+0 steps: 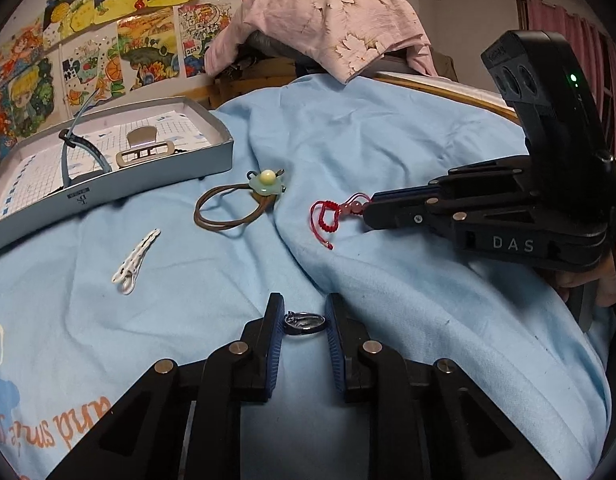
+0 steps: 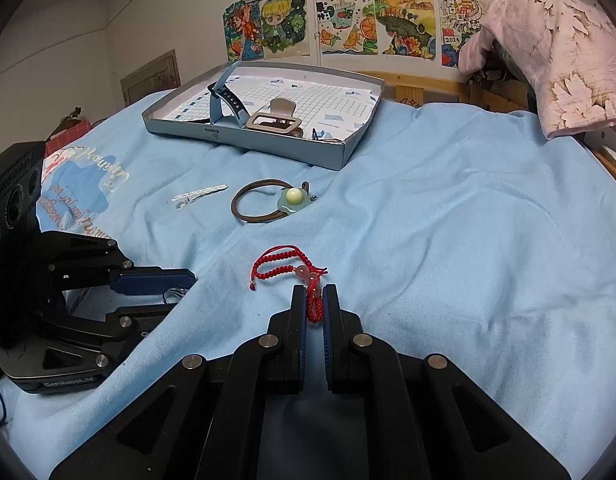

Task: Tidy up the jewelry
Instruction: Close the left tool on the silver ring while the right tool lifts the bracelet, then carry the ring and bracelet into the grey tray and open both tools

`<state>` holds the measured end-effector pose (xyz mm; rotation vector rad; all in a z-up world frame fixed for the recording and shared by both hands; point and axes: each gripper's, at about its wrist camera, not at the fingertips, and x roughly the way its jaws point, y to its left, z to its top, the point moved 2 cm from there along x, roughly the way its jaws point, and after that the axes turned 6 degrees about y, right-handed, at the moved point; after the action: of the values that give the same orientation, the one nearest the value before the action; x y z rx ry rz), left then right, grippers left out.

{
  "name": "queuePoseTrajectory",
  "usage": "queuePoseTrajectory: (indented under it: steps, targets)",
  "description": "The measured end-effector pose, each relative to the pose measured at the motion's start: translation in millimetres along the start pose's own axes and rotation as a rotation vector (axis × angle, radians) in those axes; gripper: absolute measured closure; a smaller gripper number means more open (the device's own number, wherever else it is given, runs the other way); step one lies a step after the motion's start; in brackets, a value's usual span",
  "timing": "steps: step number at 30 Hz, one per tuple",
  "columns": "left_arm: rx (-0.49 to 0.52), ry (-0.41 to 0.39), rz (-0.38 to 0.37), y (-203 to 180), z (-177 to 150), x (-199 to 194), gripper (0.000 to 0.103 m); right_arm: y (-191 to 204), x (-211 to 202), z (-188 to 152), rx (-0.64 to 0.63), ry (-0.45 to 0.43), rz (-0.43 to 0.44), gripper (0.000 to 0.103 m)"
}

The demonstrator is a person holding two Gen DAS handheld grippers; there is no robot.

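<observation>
Right tool (image 2: 314,304) clamps the red bracelet (image 2: 286,266), left tool (image 1: 304,322) pinches the ring (image 1: 305,323) narrowly: ring could slip into the bed sheet (image 1: 388,152) folds.

Blue bedsheet (image 1: 388,152), pink floral cloth (image 1: 332,20), wall drawings (image 2: 348,20)

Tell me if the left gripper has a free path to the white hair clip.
Probably yes: only bare blue cloth lies between the left gripper and the clip. A silver ring sits between its jaws, though.

Red braided bracelet (image 2: 286,266), white dotted hair clip (image 1: 135,262), light blue bedsheet (image 1: 388,152), grey tray (image 1: 108,188)
</observation>
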<state>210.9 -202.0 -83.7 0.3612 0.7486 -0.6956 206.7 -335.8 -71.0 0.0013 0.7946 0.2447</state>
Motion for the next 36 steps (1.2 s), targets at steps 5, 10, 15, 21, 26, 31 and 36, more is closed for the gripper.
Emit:
queuePoseTrajectory:
  steps: [5,10,15,21,26,31,36]
  targets:
    - [-0.018,-0.018,0.027,0.3,-7.4,-7.3,0.083,-2.0,0.6,0.1,0.004,-0.001,0.01,0.096]
    - [-0.064,-0.07,0.05,6.9,-11.3,-19.8,0.083,-1.8,-4.8,0.0,-0.003,-0.032,0.031,0.096]
    - [-0.135,-0.111,0.048,20.9,-4.9,-31.4,0.083,2.5,-15.6,1.8,-0.022,-0.092,0.03,0.096]
    - [-0.307,-0.173,0.071,69.6,13.9,-42.7,0.083,0.2,-24.9,22.6,0.008,-0.18,0.016,0.096]
    - [-0.399,-0.249,0.197,116.2,42.4,-54.2,0.083,6.3,-26.5,52.9,0.012,-0.264,0.011,0.096]
    - [-0.484,-0.291,0.339,174.7,72.3,-54.7,0.083,18.3,0.7,93.8,0.024,-0.293,0.019,0.096]
    - [-0.536,-0.252,0.392,218.9,88.0,-29.5,0.083,14.2,40.9,130.4,0.12,-0.306,0.016,0.096]
